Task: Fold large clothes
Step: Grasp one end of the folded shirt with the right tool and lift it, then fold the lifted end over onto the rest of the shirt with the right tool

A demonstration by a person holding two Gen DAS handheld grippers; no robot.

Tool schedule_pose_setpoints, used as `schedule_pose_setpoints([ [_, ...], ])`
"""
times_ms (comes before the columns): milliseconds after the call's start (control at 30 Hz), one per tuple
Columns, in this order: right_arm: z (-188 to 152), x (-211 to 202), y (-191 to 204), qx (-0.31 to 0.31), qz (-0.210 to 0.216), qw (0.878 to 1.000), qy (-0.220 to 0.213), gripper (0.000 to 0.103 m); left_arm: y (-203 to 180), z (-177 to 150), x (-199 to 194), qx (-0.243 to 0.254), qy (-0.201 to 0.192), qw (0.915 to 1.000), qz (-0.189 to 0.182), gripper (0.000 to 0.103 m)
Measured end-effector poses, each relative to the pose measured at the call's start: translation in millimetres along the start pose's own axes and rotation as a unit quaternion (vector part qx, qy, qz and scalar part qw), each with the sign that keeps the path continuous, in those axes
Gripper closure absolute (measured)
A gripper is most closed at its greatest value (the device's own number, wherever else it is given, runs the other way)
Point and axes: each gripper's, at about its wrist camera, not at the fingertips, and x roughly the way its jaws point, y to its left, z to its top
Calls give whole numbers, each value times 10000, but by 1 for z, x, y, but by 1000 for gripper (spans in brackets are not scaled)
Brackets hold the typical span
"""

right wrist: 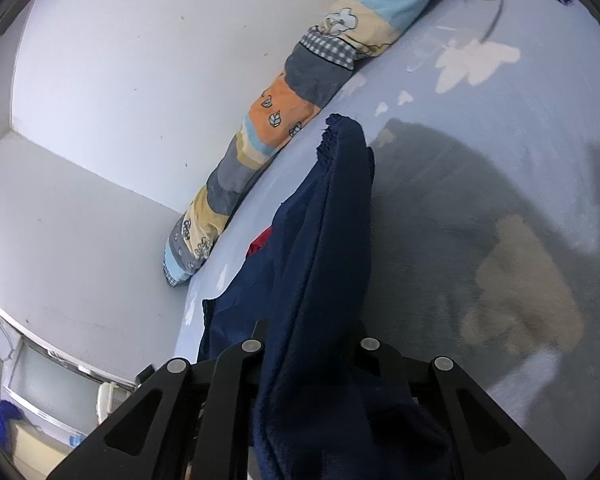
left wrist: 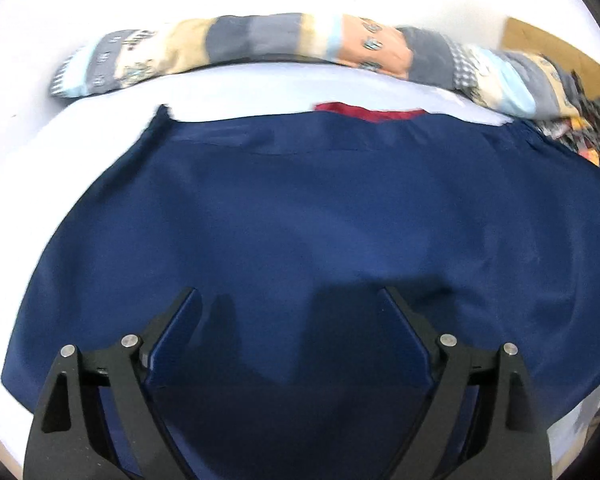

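Pale blue bed sheet [right wrist: 480,128], printed with white cloud shapes, covers the bed and carries every item shown; a plain white wall [right wrist: 120,80] borders its far edge.

Large navy blue fabric garment [left wrist: 300,208] lies spread flat across the bed in the left wrist view, its straight hem towards the wall. In the right wrist view one portion of the same garment [right wrist: 324,240] is gathered into a hanging, bunched fold raised off the sheet, casting a dark shadow beside it.

Long patchwork bolster pillow [left wrist: 260,46] in grey, cream, orange and light blue panels lies along the wall, just beyond the garment's far hem and apart from it.

Left claw [left wrist: 292,296], black with blue pads, hovers over the near part of the garment with its jaws spread wide; nothing is between them.

Right claw [right wrist: 312,336], black, is nearly closed and pinches the bunched fold, which drapes over and hides its fingertips.

Small red cloth patch [left wrist: 372,111] shows at the garment's far hem, partly tucked under the navy fabric.

Multicoloured patterned cloth [left wrist: 580,132] lies at the bolster's right end.
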Motion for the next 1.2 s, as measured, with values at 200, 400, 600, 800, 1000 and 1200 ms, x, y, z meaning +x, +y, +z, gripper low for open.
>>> schedule_pose_setpoints([
  [200, -2, -4, 21, -165, -130, 9998, -5, 87, 21, -15, -2, 364, 191, 9991, -32, 13],
  [400, -2, 0, 40, -297, -292, 9991, -2, 87, 84, -28, -12, -504, 178, 9986, -60, 14],
  [600, -10, 3, 65, -502, -501, 9975, -31, 86, 84, -24, -40, -692, -117, 9972, -239, 14],
  [800, -16, 14, 98, -594, -779, 9952, -10, 86, 123, -17, -71, -824, -460, 9953, -205, 14],
  [1000, -33, 34, 156, -1059, -1095, 9883, 38, 86, 178, -18, -113, -1115, -959, 9891, -96, 14],
  [1200, -67, 74, 222, -1690, -1360, 9761, 102, 86, 203, -22, -121, -1402, -897, 9860, -136, 14],
])
